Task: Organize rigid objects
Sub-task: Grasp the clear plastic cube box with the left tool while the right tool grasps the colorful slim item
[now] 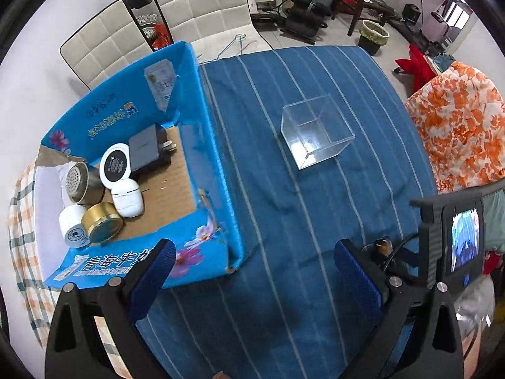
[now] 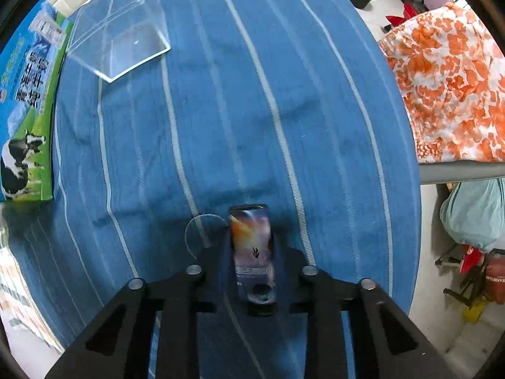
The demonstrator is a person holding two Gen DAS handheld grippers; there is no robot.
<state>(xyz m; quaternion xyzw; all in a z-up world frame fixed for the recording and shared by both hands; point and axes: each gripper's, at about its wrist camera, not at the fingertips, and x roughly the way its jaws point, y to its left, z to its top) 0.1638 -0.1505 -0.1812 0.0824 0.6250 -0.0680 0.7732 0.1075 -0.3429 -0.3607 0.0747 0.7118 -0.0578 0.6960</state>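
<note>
Right gripper (image 2: 252, 252) is closed on one small printed can (image 2: 251, 246), which fills the narrow gap between its two fingers. The can's long axis runs forward along the fingers; one dark end points away over the table and the other end, with a round dark opening, points back to the camera. It hangs a little above the blue striped cloth (image 2: 221, 110); whether it touches the cloth I cannot tell.

Left gripper (image 1: 252, 271) stands wide apart, with nothing between its two blue finger pads (image 1: 151, 281).

Beyond, near the middle of the cloth, stands one clear plastic box (image 1: 317, 129), open side up.

At the left is one blue cardboard box (image 1: 217, 158), lying open. Inside it I count six things, close together: one gold-lidded jar (image 1: 101, 226), one white jar (image 1: 73, 230), one white earbud case (image 1: 127, 197), one metal cylinder with a perforated end (image 1: 79, 183), one round white-rimmed compact (image 1: 115, 165) and one dark grey charger (image 1: 145, 147).

Farther away, two white chairs (image 1: 202, 3) stand behind the table.
</note>
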